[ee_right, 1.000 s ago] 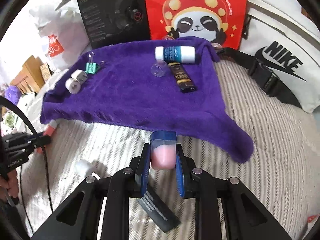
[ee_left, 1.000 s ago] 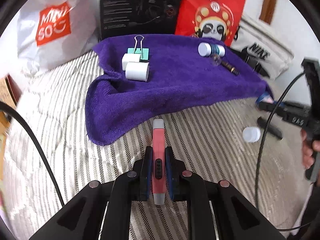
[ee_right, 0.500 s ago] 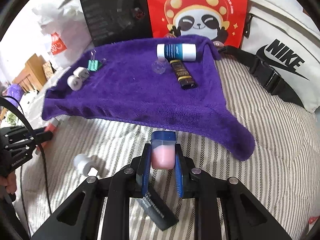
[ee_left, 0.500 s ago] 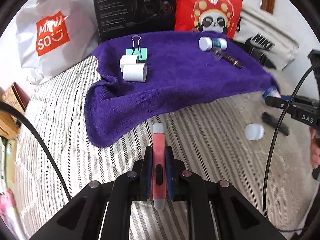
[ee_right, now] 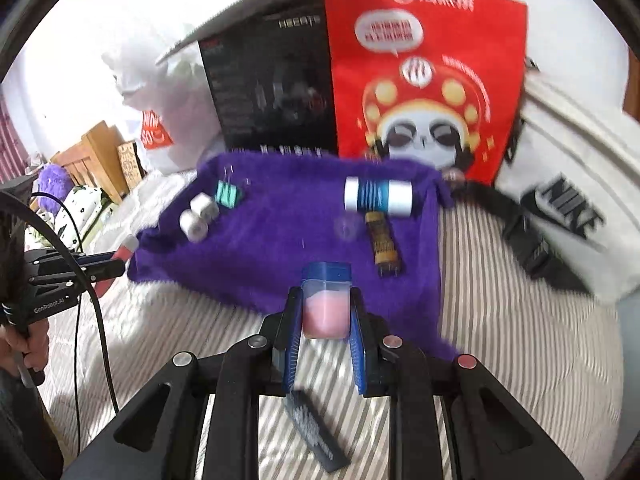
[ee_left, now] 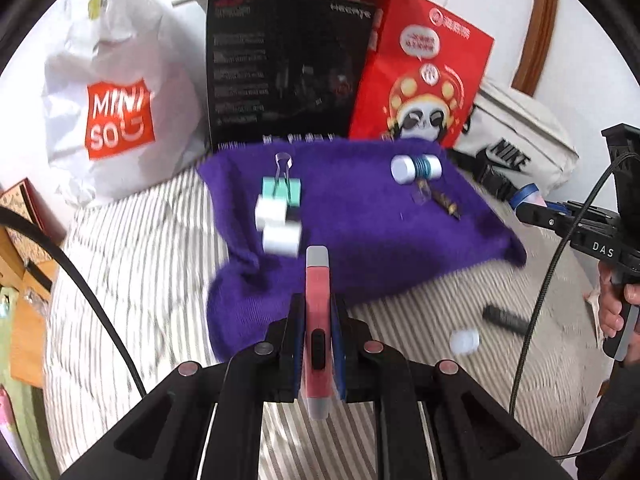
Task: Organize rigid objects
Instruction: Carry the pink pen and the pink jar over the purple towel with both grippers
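Two grips: left gripper [ee_left: 317,344] jaws clamp a slim red pen [ee_left: 317,320]; right gripper [ee_right: 325,320] jaws clamp a squat pink jar [ee_right: 325,308].

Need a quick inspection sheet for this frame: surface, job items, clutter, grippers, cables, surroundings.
Surface: striped bedding, purple towel on it.
Job's things: teal binder clip, two white rolls, white-and-blue bottle, brown tube on towel; black bar, white cap on bedding.
Clutter: nothing seen.
Grippers: left gripper shut on red pen; right gripper shut on pink jar.
Cables: black cable.
Surroundings: white Miniso bag, black box, red panda bag, white Nike bag.
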A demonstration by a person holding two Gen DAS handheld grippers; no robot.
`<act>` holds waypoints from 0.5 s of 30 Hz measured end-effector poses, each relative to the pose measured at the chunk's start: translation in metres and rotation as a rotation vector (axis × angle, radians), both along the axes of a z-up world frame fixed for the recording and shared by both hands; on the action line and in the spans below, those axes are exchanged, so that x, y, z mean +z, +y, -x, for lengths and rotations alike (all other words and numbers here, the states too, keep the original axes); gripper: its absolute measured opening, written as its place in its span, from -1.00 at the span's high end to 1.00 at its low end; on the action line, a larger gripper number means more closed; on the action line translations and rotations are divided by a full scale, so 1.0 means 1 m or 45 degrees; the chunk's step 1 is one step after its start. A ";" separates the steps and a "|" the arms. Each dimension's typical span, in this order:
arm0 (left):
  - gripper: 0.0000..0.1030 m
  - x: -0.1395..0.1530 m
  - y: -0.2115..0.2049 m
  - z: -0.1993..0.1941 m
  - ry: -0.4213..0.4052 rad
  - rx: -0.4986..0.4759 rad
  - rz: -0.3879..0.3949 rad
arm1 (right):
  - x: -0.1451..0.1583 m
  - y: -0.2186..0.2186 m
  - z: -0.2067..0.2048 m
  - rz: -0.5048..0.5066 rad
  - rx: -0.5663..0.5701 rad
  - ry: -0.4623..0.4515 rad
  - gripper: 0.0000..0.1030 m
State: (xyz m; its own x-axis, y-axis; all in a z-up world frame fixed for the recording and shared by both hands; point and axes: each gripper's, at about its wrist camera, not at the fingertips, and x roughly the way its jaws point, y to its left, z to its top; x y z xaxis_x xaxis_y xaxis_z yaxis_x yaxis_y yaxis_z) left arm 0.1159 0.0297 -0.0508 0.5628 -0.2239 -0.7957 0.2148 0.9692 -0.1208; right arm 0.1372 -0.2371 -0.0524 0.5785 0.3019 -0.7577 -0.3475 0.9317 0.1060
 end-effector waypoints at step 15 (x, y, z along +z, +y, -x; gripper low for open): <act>0.76 0.014 -0.012 -0.099 -0.021 -0.039 0.008 | 0.004 0.013 -0.088 0.012 0.107 0.021 0.58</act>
State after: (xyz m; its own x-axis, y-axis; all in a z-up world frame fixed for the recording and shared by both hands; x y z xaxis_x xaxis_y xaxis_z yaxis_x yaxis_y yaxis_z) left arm 0.2153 0.0177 -0.0372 0.5687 -0.2459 -0.7849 0.2461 0.9614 -0.1229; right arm 0.2252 -0.2241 -0.0488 0.5387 0.3416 -0.7701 -0.4231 0.9002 0.1034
